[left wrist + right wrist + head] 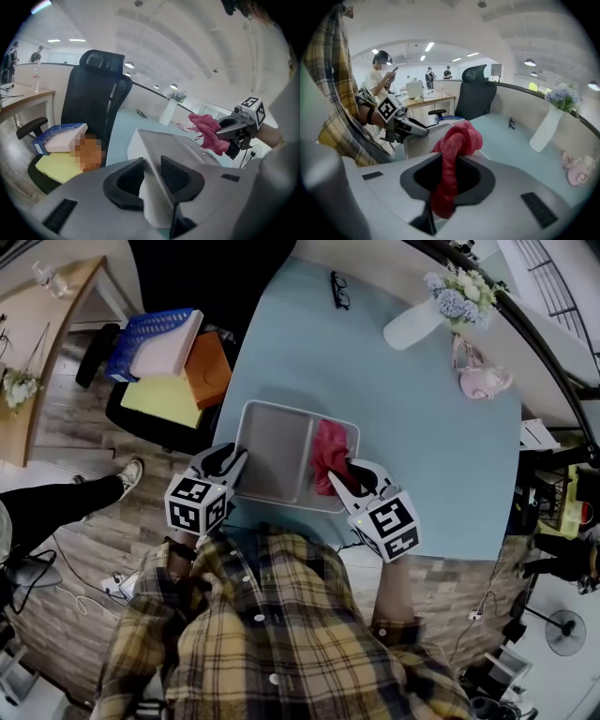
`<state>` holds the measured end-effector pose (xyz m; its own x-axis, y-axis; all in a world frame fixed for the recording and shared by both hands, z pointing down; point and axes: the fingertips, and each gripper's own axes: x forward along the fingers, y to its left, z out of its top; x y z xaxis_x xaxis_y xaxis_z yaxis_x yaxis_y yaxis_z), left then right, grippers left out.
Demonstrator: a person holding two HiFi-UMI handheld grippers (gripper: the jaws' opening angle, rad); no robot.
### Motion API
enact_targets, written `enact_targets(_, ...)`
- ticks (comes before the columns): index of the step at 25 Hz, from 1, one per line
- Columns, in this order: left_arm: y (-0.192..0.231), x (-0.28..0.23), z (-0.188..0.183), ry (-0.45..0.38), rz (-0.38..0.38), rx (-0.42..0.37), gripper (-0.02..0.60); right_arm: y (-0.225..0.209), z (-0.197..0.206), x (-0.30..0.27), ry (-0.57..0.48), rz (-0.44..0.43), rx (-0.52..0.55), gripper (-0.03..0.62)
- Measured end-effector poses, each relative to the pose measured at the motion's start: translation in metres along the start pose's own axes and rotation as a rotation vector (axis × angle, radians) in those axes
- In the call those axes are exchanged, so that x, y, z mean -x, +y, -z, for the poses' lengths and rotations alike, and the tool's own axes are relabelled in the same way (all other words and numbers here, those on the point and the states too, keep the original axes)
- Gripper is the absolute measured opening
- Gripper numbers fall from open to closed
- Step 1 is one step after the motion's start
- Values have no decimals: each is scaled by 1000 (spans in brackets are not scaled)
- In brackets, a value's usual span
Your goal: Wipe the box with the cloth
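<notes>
Head view: the grey box [274, 460] lies near the blue table's [422, 427] six o'clock edge. The left gripper [232, 463] has its jaws clamped on the box's nine o'clock wall. The right gripper [345, 476] is pinched tight on the red cloth [330, 448], bunched over the box's three o'clock end. The only print showing is the black-and-white square markers [197, 502] on each gripper's cube.

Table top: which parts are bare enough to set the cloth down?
The table is bare in a wide patch between the box, the glasses and the vase, and right of the cloth, below the pink object. Crowded: the near edge, where left tool grips the box and right tool the cloth.
</notes>
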<state>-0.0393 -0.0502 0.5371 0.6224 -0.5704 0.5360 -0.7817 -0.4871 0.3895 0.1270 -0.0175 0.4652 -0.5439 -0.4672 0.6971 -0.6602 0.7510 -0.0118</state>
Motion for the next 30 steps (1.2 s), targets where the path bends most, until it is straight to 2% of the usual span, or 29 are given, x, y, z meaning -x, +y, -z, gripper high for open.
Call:
enact_targets(5, 0, 0, 0, -7, -3, -2, 110, 54, -27, -41, -26, -139, 110, 74)
enact_targets(10, -1, -1, 0, -20, 0, 0, 110, 90, -34, -71, 10, -194, 177, 74)
enact_targets(14, 0, 1, 0, -32, 2, 3, 110, 106, -33, -86, 33, -202, 181, 74)
enact_targets(23, 0, 2, 1, -46, 2, 1, 110, 112, -11, -103, 90, -190, 195, 74)
enact_targets(30, 1, 3, 1, -49, -1, -1, 110, 113, -3, -98, 139, -189, 257, 74)
